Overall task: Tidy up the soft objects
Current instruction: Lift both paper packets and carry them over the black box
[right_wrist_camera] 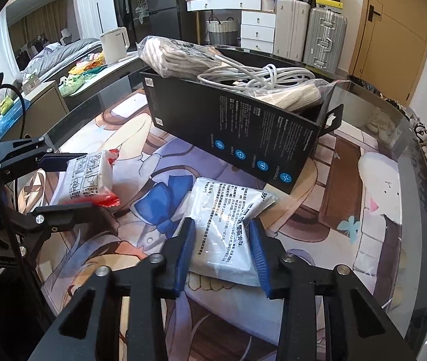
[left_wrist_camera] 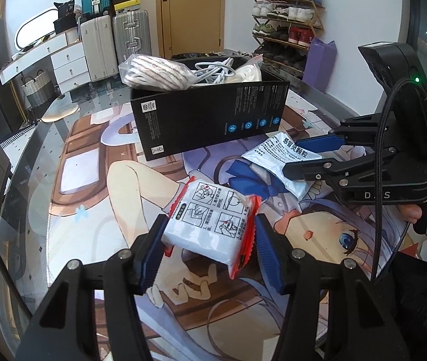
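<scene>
A white packet with red edges [left_wrist_camera: 210, 219] sits between the blue pads of my left gripper [left_wrist_camera: 210, 242], which is shut on it just above the printed mat. In the right wrist view the same packet [right_wrist_camera: 88, 177] shows in the left gripper [right_wrist_camera: 87, 182]. A white sachet with black print [right_wrist_camera: 222, 228] lies on the mat, pinched and creased by my right gripper [right_wrist_camera: 222, 249], which is shut on it. The left wrist view shows that sachet [left_wrist_camera: 276, 162] in the right gripper [left_wrist_camera: 296, 158]. Behind both stands an open black box [left_wrist_camera: 207, 114] [right_wrist_camera: 237, 138].
The box holds a bagged striped cloth [left_wrist_camera: 156, 72], a white cable [right_wrist_camera: 258, 75] and another bagged item [right_wrist_camera: 291, 96]. A cartoon-print mat [left_wrist_camera: 99, 210] covers the glass table. A person's hand [left_wrist_camera: 415, 210] grips the right tool. Suitcases, drawers and a shoe rack stand beyond the table.
</scene>
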A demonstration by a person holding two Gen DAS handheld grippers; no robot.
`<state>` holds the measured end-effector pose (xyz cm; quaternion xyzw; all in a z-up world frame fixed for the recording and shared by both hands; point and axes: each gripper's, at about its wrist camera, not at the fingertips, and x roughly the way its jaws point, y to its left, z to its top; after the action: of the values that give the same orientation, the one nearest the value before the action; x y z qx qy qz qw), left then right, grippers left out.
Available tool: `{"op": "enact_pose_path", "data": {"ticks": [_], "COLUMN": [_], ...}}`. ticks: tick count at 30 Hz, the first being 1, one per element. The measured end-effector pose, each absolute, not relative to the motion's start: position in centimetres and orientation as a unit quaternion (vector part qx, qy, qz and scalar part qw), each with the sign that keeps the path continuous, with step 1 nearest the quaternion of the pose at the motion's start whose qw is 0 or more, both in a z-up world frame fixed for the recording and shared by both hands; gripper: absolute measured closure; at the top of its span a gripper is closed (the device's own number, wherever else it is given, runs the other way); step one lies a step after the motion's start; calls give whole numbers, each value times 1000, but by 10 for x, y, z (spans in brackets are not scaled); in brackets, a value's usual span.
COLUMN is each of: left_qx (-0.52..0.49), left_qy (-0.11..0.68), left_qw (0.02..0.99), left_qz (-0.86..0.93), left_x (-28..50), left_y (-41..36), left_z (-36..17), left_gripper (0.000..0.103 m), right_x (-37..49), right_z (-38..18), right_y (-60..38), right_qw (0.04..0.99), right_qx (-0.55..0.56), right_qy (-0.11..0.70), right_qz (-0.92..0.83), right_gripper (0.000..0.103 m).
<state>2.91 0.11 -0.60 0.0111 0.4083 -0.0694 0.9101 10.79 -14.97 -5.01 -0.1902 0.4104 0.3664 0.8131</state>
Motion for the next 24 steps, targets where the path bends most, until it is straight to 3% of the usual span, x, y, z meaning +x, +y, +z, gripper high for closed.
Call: {"op": "enact_pose_path", "data": {"ticks": [8,11,17,24], "left_qx": [8,4,4,3], "left_qy": [410,409,405,395], "left_qw": [910,910,912,917], "left_qz": [-65,-64,-62,-55], "left_x": [31,32,33,33], "left_y": [3,4,3,4], "left_z": [-7,-6,-4,2], "left_gripper": [47,47,47,47], "right_x": [109,109,108,105], "right_z": [-55,-56,-57,-55], "right_y": [-145,-140,-136,-135], "right_qw": [813,817,823,820], "right_qx": [-173,-180,-192,-198], "right_qy": [417,414,408,408], "right_qz": [368,358,346,349], "right_gripper": [45,44,45,58]}}
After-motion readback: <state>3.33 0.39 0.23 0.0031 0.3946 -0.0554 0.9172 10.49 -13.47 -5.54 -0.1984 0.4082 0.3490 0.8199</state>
